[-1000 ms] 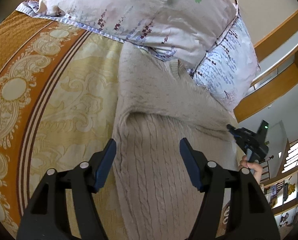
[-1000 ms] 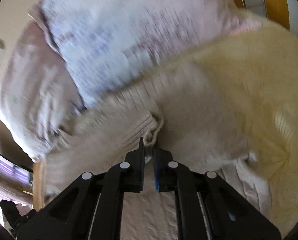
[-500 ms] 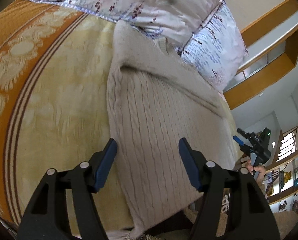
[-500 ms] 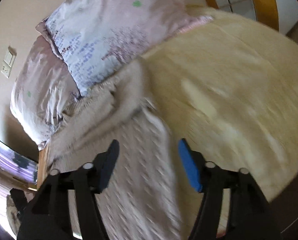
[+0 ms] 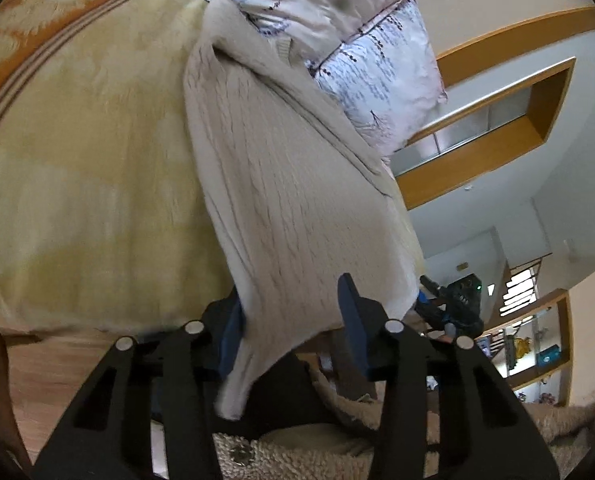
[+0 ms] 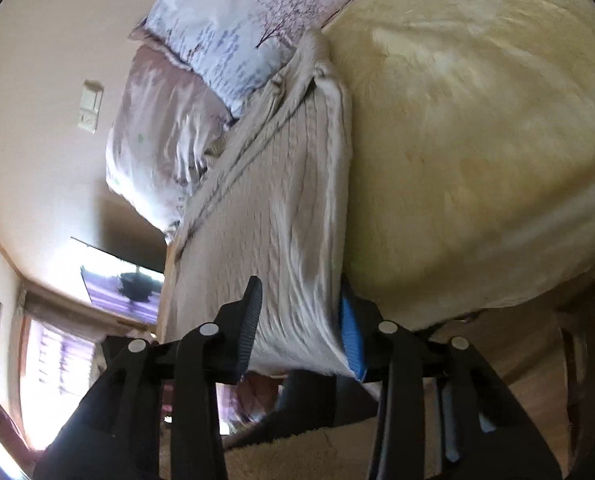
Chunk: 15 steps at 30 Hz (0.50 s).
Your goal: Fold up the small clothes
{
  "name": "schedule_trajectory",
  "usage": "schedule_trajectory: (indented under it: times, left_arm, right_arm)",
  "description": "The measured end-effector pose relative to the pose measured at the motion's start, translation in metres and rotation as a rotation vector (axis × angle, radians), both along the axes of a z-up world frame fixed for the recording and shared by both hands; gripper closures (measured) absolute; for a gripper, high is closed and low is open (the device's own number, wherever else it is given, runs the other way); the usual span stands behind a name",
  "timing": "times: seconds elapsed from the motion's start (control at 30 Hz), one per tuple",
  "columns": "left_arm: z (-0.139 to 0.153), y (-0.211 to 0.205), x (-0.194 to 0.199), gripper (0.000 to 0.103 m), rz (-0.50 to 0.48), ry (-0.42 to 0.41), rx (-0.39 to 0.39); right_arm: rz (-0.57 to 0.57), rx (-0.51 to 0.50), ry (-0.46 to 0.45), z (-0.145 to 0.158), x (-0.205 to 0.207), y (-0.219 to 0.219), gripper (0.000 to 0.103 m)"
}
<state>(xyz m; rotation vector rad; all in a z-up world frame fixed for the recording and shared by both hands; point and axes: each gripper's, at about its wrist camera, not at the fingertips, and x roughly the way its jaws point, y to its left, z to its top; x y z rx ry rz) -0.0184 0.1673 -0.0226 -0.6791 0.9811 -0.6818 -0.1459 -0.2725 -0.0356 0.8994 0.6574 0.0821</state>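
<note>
**Mia:** Since the bottom edge of the sweater (image 5: 289,200) hangs off the near side of the bed (image 5: 77,184), both tools can reach under it. I think that is why they sit so low.

**Ben:** Where is the sweater?

**Mia:** It lies long and flat on the yellow bed. Its top end touches the pillows (image 5: 377,64) up at 12 o'clock. Its bottom end comes down to the tools at 6 o'clock.

**Ben:** Is the left gripper (image 5: 293,320) holding it?

**Mia:** No. Its fingers are spread wide. One bottom corner of the sweater drops down between them, close to the finger at 9 o'clock.

**Ben:** And the right gripper (image 6: 301,324)?

**Mia:** Its fingers are spread wide too. The other bottom corner lies between them and seems to touch the blue pad (image 6: 351,336) at 3 o'clock. Nothing is pinched.

**Ben:** So what comes next?

**Mia:** My guess is each tool pinches its corner, then lifts the bottom edge toward the pillows to fold the sweater in half.
</note>
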Motion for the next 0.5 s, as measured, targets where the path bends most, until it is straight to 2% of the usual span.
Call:
schedule_trajectory:
  times: [0.13, 0.27, 0.37, 0.4, 0.47, 0.5]
  left_arm:
    - [-0.004, -0.003, -0.015, 0.058, -0.026, -0.011, -0.03]
    - [-0.01, -0.012, -0.022, 0.058, -0.061, -0.013, -0.005]
    - [-0.016, -0.018, -0.024, 0.059, -0.082, -0.004, 0.018]
    - [-0.018, -0.02, -0.024, 0.062, -0.085, -0.004, 0.027]
    - [-0.021, -0.021, -0.022, 0.08, -0.094, 0.007, 0.03]
    - [-0.024, -0.021, -0.02, 0.094, -0.099, 0.019, 0.022]
  right_arm:
    - [0.033, -0.03, 0.036, -0.013, -0.012, 0.012, 0.064]
    - [0.068, -0.03, 0.051, -0.024, -0.007, 0.021, 0.064]
    - [0.09, -0.053, 0.062, -0.027, -0.002, 0.027, 0.075]
    - [0.095, -0.061, 0.061, -0.027, -0.002, 0.028, 0.08]
    - [0.11, -0.096, 0.044, -0.022, -0.003, 0.034, 0.092]
    - [0.117, -0.102, 0.032, -0.019, -0.003, 0.034, 0.093]
